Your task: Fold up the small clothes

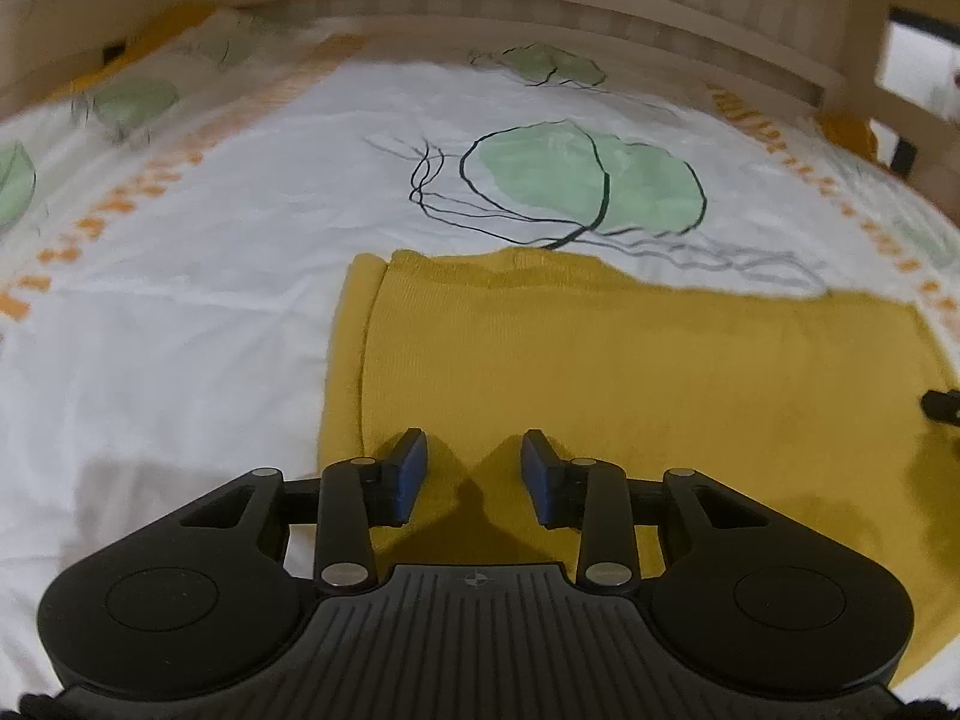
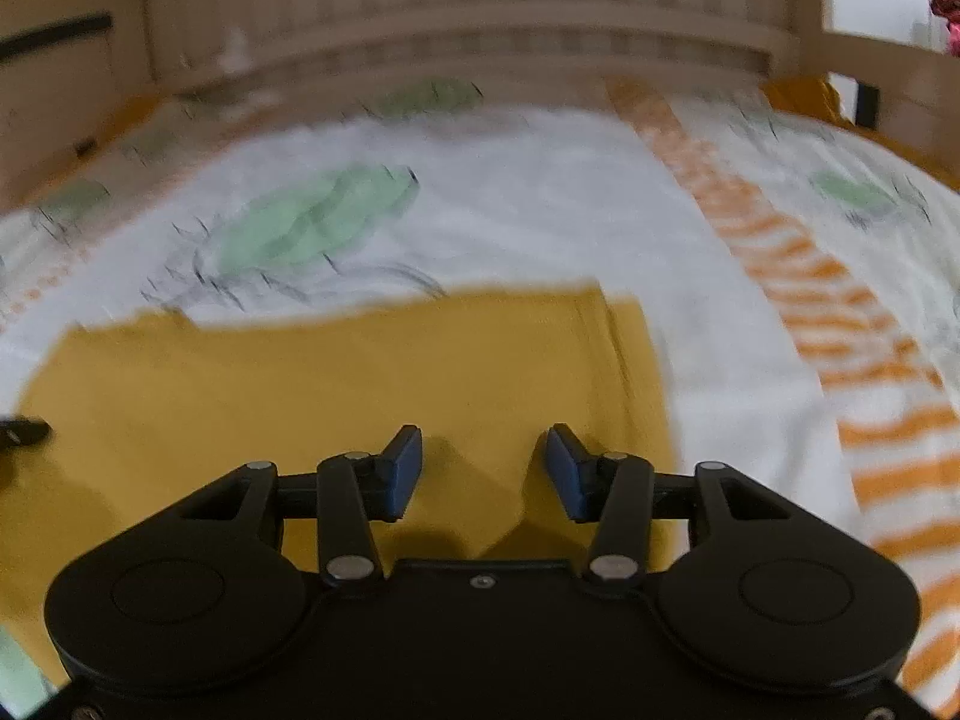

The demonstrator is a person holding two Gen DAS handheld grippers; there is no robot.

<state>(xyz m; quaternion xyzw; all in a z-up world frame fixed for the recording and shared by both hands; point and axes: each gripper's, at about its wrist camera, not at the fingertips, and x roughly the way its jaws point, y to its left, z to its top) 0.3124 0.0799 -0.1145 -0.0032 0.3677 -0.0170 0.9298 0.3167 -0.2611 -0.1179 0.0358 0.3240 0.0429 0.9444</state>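
Note:
A mustard-yellow garment lies flat on the bed, with its left side folded inward along a long crease. It also shows in the right wrist view, where its right side is folded in. My left gripper is open and empty, hovering over the garment's near left part. My right gripper is open and empty, over the garment's near right part. A tip of the right gripper shows at the right edge of the left wrist view, and a tip of the left gripper at the left edge of the right wrist view.
The bed sheet is white with green leaf prints and orange striped bands. A wooden slatted headboard runs along the far edge. A wooden rail stands at the far right.

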